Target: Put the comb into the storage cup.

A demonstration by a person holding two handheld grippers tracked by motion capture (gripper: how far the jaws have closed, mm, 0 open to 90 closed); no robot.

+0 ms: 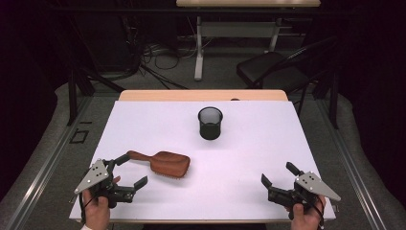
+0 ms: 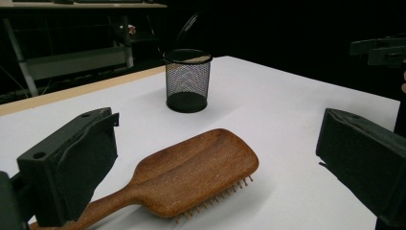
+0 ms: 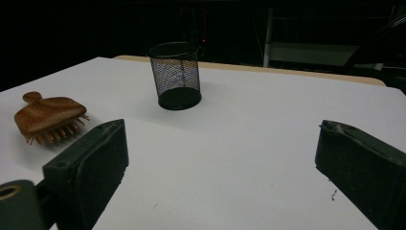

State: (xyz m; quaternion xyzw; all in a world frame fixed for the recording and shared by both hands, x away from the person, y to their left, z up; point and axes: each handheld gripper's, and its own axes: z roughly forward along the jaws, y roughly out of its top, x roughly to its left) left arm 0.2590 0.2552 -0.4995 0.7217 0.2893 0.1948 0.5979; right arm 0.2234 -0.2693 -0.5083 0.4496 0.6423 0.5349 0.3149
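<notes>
**rig_op:** Going through my feeds one at a time. High view first: the hairbrush (image 1: 163,163) lies flat on the white tabletop (image 1: 249,143) at lower left of the frame, long axis running left to right, handle end pointing left, head pointing right toward the middle. My left gripper (image 1: 129,170) has its fingers spread wide with nothing in them, and the handle tip sits right at the upper finger. My right gripper (image 1: 280,175) is at lower right, also wide open and empty, well apart from the brush.

**meshcup_fan:** So left hand takes it?

**rig_op:** I'd say so. Left gripper view: the handle runs out of the bottom left just beside the left finger (image 2: 72,167), bristles down, head toward the frame's middle. Not between the fingers yet. The mesh cup (image 2: 187,80) stands upright beyond it, upper middle.

**meshcup_fan:** And the other feed?

**rig_op:** Right gripper view: the brush is way off at the left edge, cup at upper middle.
</notes>
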